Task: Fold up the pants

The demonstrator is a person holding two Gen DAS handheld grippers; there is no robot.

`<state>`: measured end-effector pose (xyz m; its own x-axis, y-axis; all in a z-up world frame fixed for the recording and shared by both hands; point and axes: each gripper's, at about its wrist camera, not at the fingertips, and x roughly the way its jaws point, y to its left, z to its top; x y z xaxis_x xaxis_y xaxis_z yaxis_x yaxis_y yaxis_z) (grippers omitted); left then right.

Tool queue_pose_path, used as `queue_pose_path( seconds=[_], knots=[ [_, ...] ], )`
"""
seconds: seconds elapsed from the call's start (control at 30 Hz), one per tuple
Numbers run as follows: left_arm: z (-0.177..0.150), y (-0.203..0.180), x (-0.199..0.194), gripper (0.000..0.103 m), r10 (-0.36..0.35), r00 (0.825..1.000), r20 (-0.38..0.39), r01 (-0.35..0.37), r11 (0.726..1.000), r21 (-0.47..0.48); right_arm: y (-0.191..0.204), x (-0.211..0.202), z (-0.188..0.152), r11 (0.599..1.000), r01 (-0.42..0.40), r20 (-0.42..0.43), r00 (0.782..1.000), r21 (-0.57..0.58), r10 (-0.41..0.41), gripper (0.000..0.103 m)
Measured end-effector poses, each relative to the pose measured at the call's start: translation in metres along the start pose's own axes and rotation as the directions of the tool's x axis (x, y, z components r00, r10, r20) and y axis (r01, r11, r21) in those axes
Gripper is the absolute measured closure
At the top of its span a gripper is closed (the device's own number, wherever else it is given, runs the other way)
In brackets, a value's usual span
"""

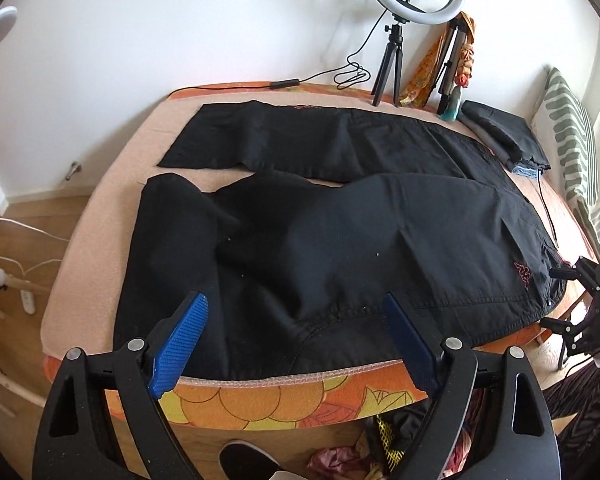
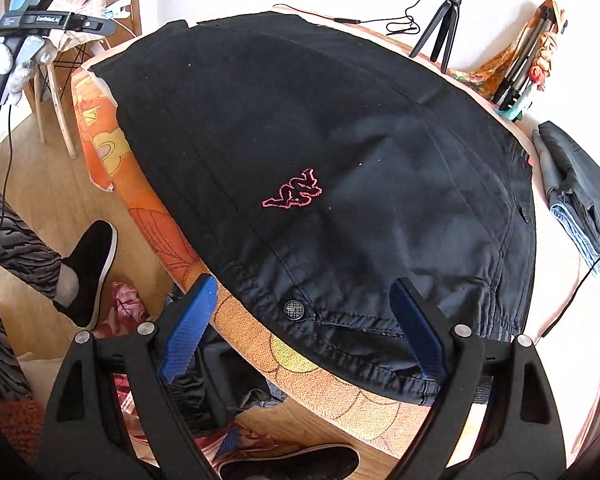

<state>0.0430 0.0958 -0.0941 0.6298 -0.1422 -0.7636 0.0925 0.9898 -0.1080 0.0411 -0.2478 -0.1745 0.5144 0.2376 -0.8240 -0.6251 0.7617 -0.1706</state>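
Black pants (image 1: 340, 232) lie spread on a padded table (image 1: 100, 216), both legs running to the left, with the near leg's end rumpled. A pink outline logo (image 2: 294, 192) sits near the waist. My left gripper (image 1: 294, 304) is open above the near edge of the near leg, blue pads apart and gripping nothing. My right gripper (image 2: 304, 284) is open over the waistband (image 2: 360, 324), its fingers either side of a round snap button (image 2: 293, 306). Its pads do not press the cloth. Each gripper shows at the edge of the other's view.
A ring light on a small tripod (image 1: 396, 60) stands at the far edge with its cable. Folded dark clothes (image 1: 504, 136) and a striped cushion (image 1: 572, 132) lie at the right. A person's foot in a black shoe (image 2: 88, 272) and loose clutter are on the floor below.
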Motion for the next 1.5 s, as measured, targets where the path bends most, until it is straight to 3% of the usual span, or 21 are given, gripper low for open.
queue_pose_path(
  seconds=[0.07, 0.13, 0.23, 0.4, 0.5, 0.73, 0.9, 1.13, 1.2, 1.23, 1.33, 1.5],
  knots=[
    [0.000, 0.002, -0.002, 0.015, 0.006, 1.000, 0.003, -0.007, 1.000, 0.027, -0.001, 0.001, 0.000, 1.000, -0.001, 0.001, 1.000, 0.002, 0.001, 0.013],
    [0.000, 0.004, -0.005, 0.015, 0.008, 1.000, 0.015, -0.009, 0.998, 0.062, 0.000, 0.000, 0.001, 1.000, -0.010, 0.003, 1.000, -0.007, 0.010, 0.020],
    [-0.004, -0.001, -0.009, 0.016, 0.014, 1.000, 0.028, -0.018, 0.987, 0.157, 0.000, 0.001, 0.004, 0.999, -0.037, -0.004, 0.999, -0.014, 0.037, 0.038],
    [-0.014, -0.013, -0.003, 0.018, -0.014, 1.000, -0.002, 0.014, 0.972, 0.236, 0.003, -0.001, 0.011, 0.998, -0.061, -0.003, 0.998, -0.026, 0.061, 0.081],
    [-0.021, -0.022, 0.000, 0.019, -0.033, 0.999, -0.034, 0.041, 0.958, 0.285, 0.005, -0.010, 0.018, 0.999, -0.022, 0.035, 0.999, -0.034, 0.023, 0.090],
    [-0.029, -0.036, 0.011, 0.019, -0.077, 0.994, -0.083, 0.100, 0.941, 0.325, -0.007, -0.039, 0.042, 0.998, 0.060, 0.158, 0.985, 0.017, -0.062, 0.093],
    [-0.028, -0.048, 0.024, 0.024, 0.016, 0.998, -0.064, 0.010, 0.925, 0.379, -0.020, -0.053, 0.061, 0.995, 0.078, 0.202, 0.975, 0.068, -0.090, 0.093],
    [-0.021, -0.034, 0.046, 0.063, 0.075, 0.994, -0.077, -0.042, 0.931, 0.363, -0.022, -0.072, 0.073, 0.993, 0.074, 0.255, 0.962, 0.091, -0.095, 0.093],
    [-0.022, -0.032, 0.046, 0.076, 0.098, 0.994, -0.057, -0.067, 0.916, 0.396, -0.022, -0.075, 0.072, 0.993, 0.072, 0.259, 0.961, 0.092, -0.093, 0.093],
    [-0.021, -0.028, 0.044, 0.089, 0.079, 0.996, -0.050, -0.053, 0.921, 0.387, -0.021, -0.075, 0.071, 0.993, 0.072, 0.259, 0.961, 0.090, -0.093, 0.093],
    [-0.012, -0.014, 0.037, 0.096, 0.031, 0.999, -0.023, -0.022, 0.946, 0.324, -0.018, -0.075, 0.068, 0.993, 0.078, 0.257, 0.962, 0.087, -0.098, 0.093],
    [0.013, -0.010, 0.017, 0.099, 0.021, 0.996, 0.088, -0.048, 0.948, 0.315, -0.013, -0.081, 0.075, 0.990, 0.126, 0.267, 0.954, 0.060, -0.138, 0.093]
  ],
)
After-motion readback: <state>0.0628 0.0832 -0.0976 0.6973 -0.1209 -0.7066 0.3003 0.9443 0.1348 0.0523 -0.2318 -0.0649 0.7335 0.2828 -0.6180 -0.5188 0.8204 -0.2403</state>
